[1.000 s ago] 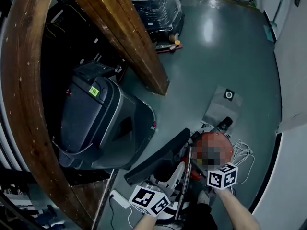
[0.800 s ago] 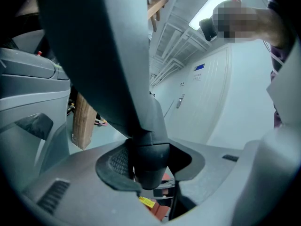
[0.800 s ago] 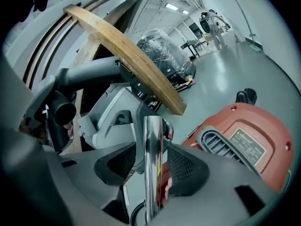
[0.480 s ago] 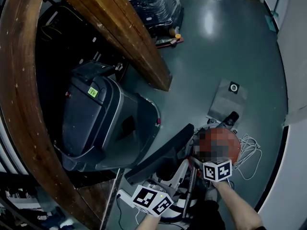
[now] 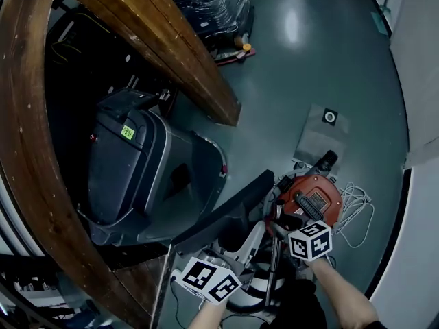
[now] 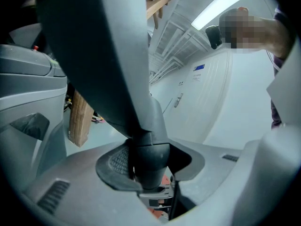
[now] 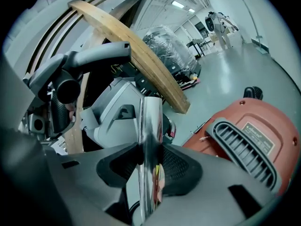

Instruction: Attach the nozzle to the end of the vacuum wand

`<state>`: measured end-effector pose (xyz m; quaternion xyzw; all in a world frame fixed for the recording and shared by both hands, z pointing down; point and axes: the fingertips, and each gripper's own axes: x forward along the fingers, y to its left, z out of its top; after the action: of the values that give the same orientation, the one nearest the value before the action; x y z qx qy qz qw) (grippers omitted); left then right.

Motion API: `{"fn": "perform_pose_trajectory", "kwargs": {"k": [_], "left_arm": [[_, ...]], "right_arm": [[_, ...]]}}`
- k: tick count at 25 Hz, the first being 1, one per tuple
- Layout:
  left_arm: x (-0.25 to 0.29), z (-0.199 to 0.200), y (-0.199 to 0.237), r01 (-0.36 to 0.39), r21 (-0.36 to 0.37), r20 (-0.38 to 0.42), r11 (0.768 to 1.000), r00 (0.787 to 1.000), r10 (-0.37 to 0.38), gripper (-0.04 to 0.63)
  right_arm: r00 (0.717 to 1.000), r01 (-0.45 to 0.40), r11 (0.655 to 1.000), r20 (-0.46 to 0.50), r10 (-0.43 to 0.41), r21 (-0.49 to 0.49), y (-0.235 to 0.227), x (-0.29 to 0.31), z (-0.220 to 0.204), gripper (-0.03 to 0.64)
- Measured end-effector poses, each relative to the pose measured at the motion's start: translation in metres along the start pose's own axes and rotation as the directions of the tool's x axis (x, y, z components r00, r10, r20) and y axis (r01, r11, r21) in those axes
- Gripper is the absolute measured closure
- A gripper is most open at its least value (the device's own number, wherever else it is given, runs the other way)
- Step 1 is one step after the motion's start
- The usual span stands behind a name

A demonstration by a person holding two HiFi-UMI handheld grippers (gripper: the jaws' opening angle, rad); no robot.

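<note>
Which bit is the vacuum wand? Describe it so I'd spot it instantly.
Start at the red vacuum cleaner on the grey floor. Just left of it runs a thin straight tube: the vacuum wand. It alone is shiny chrome; the nozzle beside it is dark plastic.

- You're in a warehouse-like workshop hall, with a wide painted concrete floor that shines under a ceiling strip light.
- A shrink-wrapped pallet load stands ahead of you.
- Big curved timber beams cross beside a bulky grey machine.
</note>
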<state>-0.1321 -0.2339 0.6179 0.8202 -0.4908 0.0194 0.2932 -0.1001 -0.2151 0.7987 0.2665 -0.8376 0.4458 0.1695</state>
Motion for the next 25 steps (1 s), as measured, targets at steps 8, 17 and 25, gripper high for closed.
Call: {"fn": "perform_pose_trajectory", "kwargs": {"k": [8, 17, 25], "left_arm": [[-0.006, 0.007, -0.018, 0.053, -0.041, -0.11, 0.998, 0.992, -0.057, 0.426], [-0.005, 0.009, -0.051, 0.141, -0.068, -0.349, 0.988, 0.924, -0.156, 0.426], [0.0, -0.004, -0.069, 0.196, -0.053, -0.55, 0.979, 0.813, -0.193, 0.426]], "right_arm": [[0.997, -0.021, 0.996, 0.068, 0.027, -0.085, 0.057, -0.048, 0.011, 0.459], [0.995, -0.02, 0.989, 0.095, 0.035, -0.15, 0.111, -0.089, 0.002, 0.459], [0.993, -0.025, 0.982, 0.112, 0.046, -0.186, 0.13, -0.094, 0.0, 0.459]]}}
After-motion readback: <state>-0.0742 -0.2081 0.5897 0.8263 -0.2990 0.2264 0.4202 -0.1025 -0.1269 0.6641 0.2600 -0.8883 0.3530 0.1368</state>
